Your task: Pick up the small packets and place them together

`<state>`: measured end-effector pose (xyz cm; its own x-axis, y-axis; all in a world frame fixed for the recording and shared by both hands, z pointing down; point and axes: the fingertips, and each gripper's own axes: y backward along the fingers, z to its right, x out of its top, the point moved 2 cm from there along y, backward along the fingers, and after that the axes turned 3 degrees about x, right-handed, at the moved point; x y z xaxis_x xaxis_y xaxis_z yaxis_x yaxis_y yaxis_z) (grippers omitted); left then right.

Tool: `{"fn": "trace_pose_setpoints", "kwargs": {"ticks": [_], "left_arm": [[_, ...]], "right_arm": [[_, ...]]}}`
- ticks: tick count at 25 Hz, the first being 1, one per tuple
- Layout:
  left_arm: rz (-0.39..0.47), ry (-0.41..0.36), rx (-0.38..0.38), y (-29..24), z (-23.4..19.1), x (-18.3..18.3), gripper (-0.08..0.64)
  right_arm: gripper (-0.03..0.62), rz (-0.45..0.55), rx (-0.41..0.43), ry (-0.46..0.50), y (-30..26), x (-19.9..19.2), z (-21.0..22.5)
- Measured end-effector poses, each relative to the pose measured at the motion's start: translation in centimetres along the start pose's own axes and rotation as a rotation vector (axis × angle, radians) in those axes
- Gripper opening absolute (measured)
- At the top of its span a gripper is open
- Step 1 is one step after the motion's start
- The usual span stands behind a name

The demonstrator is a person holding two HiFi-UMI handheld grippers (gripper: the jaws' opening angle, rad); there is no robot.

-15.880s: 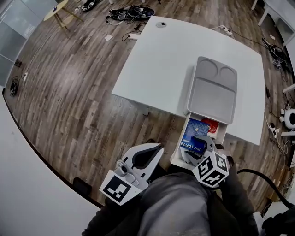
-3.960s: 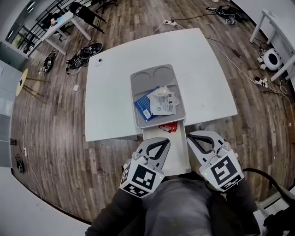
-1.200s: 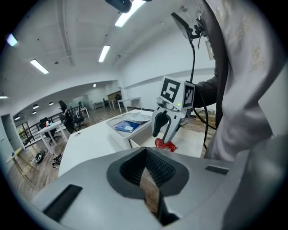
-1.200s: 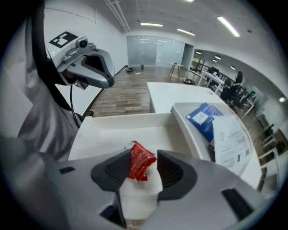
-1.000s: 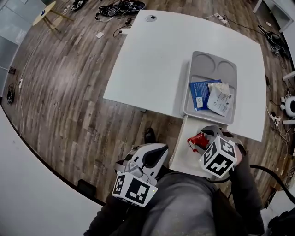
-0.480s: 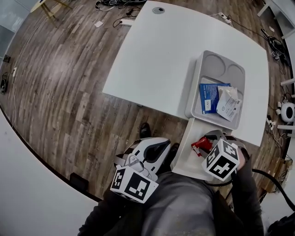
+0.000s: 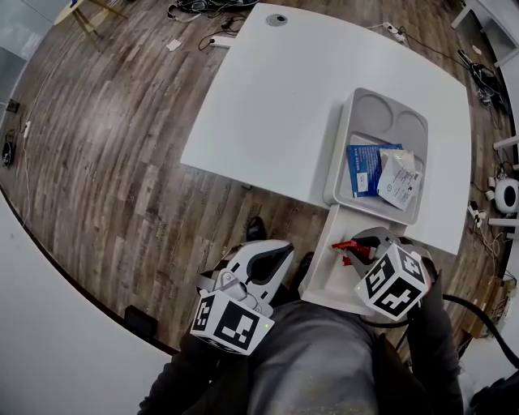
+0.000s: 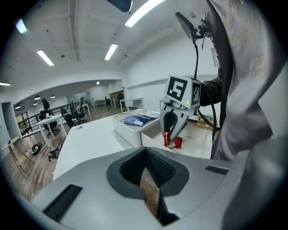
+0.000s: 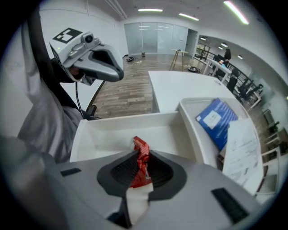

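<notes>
A crumpled red packet [image 7: 349,245] [image 9: 142,152] sticks up between the pads of my right gripper [image 7: 358,246] [image 9: 139,170], whose jaws have just been closing and now pinch it over the open white drawer [image 7: 327,277] [image 9: 110,134]. The left gripper view shows this grip from the side, red packet [image 8: 173,142] under the right gripper [image 8: 170,133]. A blue packet [image 7: 362,168] [image 9: 216,118] and a white packet [image 7: 400,180] [image 9: 243,148] lie together in the grey tray [image 7: 379,113]. My left gripper [image 7: 278,254] [image 8: 146,170] hangs left of the drawer, shut and holding nothing.
The grey tray sits on a white table [image 7: 284,105], right above the drawer. Wooden floor [image 7: 122,146] lies to the left, with cables [image 7: 195,8] at the far side. The person's grey-clad body [image 7: 312,365] fills the bottom of the head view.
The right gripper's jaws have closed onto the red packet, which now stands squeezed between them. Both hands stayed almost in place.
</notes>
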<state>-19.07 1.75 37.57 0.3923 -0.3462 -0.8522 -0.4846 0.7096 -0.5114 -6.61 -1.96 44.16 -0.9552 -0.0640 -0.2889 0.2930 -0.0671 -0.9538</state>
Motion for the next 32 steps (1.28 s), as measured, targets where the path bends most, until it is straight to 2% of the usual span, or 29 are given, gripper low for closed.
{"fn": "trace_pose_setpoints", "kwargs": {"ticks": [9,18,23,27,32], "left_arm": [[0.002,-0.041,0.008,0.6,1.9,1.0,-0.005],[-0.009,-0.065,0.037,1.8,2.0,1.5,-0.005],[-0.021,-0.072,0.044,1.5,1.2,2.1,-0.005],[-0.036,-0.071,0.039,1.4,0.3,1.9,-0.005],[-0.053,-0.064,0.035,1.3,-0.4,1.2,-0.004]], "right_arm": [[0.057,0.278,-0.091,-0.161,6.5,1.5,2.7],[0.057,0.454,-0.235,-0.235,12.2,2.0,7.3],[0.057,0.478,-0.299,-0.281,14.0,1.1,11.6],[0.057,0.441,-0.342,-0.295,12.5,0.9,13.6],[0.058,0.43,-0.343,-0.308,10.5,1.0,14.3]]}}
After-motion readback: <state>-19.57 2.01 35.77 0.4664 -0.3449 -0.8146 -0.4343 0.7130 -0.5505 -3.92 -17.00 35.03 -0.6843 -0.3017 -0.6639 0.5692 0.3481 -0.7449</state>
